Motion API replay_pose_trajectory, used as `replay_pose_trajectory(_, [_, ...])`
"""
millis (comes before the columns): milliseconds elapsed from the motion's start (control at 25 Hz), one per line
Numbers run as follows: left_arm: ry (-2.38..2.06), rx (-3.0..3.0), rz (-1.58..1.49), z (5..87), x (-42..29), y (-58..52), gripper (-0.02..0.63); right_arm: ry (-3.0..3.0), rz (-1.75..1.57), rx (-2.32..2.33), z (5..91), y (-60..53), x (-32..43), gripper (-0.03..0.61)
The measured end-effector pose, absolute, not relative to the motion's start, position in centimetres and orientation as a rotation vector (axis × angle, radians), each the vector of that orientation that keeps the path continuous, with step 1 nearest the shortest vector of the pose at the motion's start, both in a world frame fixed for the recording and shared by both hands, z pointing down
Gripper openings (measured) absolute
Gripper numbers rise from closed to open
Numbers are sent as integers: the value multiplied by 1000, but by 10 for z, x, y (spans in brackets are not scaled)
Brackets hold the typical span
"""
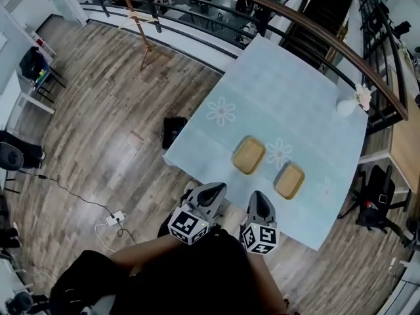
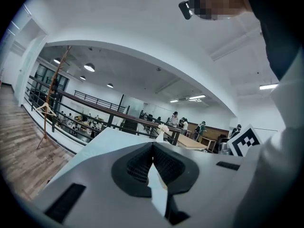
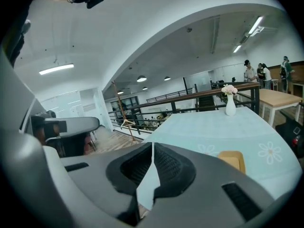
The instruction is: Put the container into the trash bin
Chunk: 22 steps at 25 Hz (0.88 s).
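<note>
Two shallow tan containers lie on the light blue flowered table (image 1: 308, 77): one (image 1: 249, 155) nearer the middle, the other (image 1: 289, 180) to its right. One tan container (image 3: 232, 160) shows past the right jaws. A black bin (image 1: 174, 131) stands on the floor by the table's left edge. My left gripper (image 1: 213, 190) (image 2: 153, 144) and right gripper (image 1: 260, 199) (image 3: 152, 144) hover side by side at the table's near edge, close to the person's body. Both are shut, with nothing between the jaws.
A white vase with flowers (image 1: 346, 105) (image 3: 230, 106) stands at the table's far right corner. A railing (image 1: 315, 38) runs behind the table. A white power strip and cable (image 1: 115, 219) lie on the wood floor at the left. A black chair (image 1: 377, 202) stands right of the table.
</note>
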<state>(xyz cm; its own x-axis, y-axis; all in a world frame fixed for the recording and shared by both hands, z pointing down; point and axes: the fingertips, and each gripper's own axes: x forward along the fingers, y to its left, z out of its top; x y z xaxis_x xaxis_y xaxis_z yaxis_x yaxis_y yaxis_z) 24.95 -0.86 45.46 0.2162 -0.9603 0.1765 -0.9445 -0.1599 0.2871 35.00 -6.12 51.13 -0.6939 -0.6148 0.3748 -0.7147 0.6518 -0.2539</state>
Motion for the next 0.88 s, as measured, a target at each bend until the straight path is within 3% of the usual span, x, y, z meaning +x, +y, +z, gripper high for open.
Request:
replay_pose_trajectory(680, [-1578, 2214, 15, 490, 211, -55, 11, -2153, 816, 1244, 673, -157, 337, 38])
replay_pose_trajectory(800, [-1599, 2171, -3, 494, 202, -62, 11, -2111, 850, 1215, 695, -167, 337, 115])
replay_pose_trajectory(880, [-1615, 2153, 1, 497, 197, -64, 11, -2090, 870, 1200, 708, -174, 336, 123])
